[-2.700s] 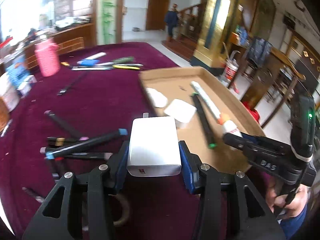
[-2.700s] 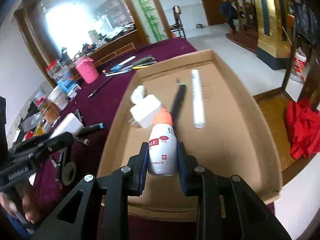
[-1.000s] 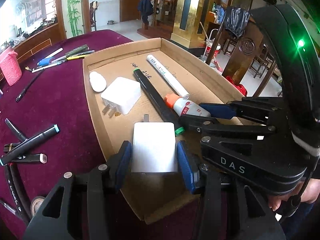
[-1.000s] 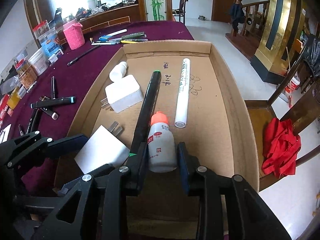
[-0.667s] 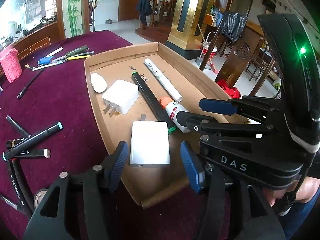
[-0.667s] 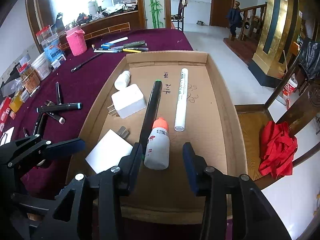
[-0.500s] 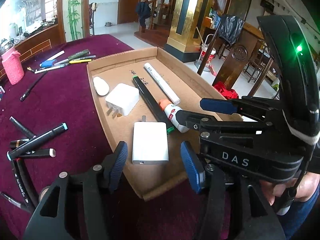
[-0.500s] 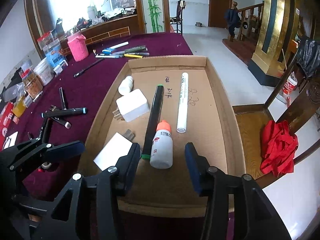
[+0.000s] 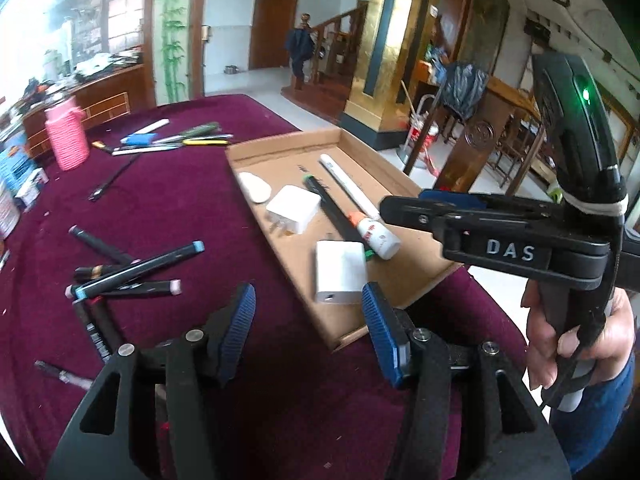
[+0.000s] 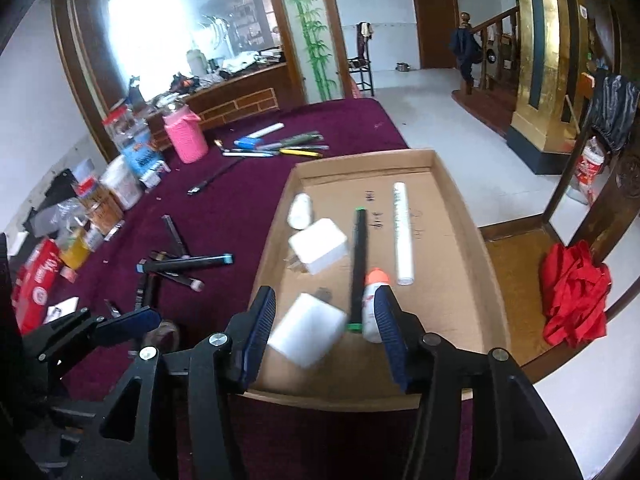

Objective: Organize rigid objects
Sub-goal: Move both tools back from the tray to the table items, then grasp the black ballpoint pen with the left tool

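Observation:
A shallow cardboard tray (image 9: 420, 278) (image 10: 476, 224) lies on the purple table. In it lie a white charger block (image 9: 340, 272) (image 10: 306, 330), a second white charger (image 9: 294, 208) (image 10: 318, 246), a white bottle with an orange cap (image 9: 376, 234) (image 10: 373, 304), a black marker with green ends (image 10: 358, 260), a white tube (image 10: 402, 232) and a small white oval piece (image 10: 300, 210). My left gripper (image 9: 306, 320) is open and empty, just in front of the tray's near edge. My right gripper (image 10: 326, 330) is open and empty above the tray's near end.
Several dark markers (image 9: 132, 272) (image 10: 180, 264) lie loose on the purple cloth left of the tray. A pink container (image 9: 66, 142) (image 10: 186, 136), pens (image 10: 276, 148) and boxes (image 10: 36, 276) stand further back and left. A red cloth (image 10: 576, 300) lies on a chair to the right.
Both grippers opened, leaving the charger block and the bottle in the tray, then drew back and up away from them. The left view has swung left towards the loose markers.

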`<control>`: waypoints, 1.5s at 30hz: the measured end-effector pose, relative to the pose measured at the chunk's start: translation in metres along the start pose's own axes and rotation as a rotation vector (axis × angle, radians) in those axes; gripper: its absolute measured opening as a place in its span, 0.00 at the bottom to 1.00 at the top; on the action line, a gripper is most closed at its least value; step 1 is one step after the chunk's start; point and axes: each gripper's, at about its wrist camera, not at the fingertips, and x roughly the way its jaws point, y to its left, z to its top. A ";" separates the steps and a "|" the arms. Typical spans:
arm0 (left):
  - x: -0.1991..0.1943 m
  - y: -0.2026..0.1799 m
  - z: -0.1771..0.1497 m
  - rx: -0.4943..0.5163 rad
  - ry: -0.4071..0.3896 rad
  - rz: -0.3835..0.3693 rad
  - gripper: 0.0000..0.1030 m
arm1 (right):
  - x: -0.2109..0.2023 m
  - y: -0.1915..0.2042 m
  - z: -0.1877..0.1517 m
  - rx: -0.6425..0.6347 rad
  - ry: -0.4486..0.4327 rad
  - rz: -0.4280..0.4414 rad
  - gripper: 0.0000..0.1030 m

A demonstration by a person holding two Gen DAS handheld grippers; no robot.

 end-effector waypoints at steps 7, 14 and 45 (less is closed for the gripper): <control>-0.033 0.056 -0.023 -0.100 -0.057 0.063 0.62 | 0.006 0.031 -0.008 -0.028 0.016 0.083 0.45; -0.045 0.128 -0.054 -0.274 -0.037 0.137 0.62 | 0.028 0.060 -0.022 -0.087 0.076 0.130 0.45; -0.036 0.230 -0.104 -0.566 0.063 0.193 0.62 | 0.110 0.162 -0.062 -0.420 0.226 0.207 0.56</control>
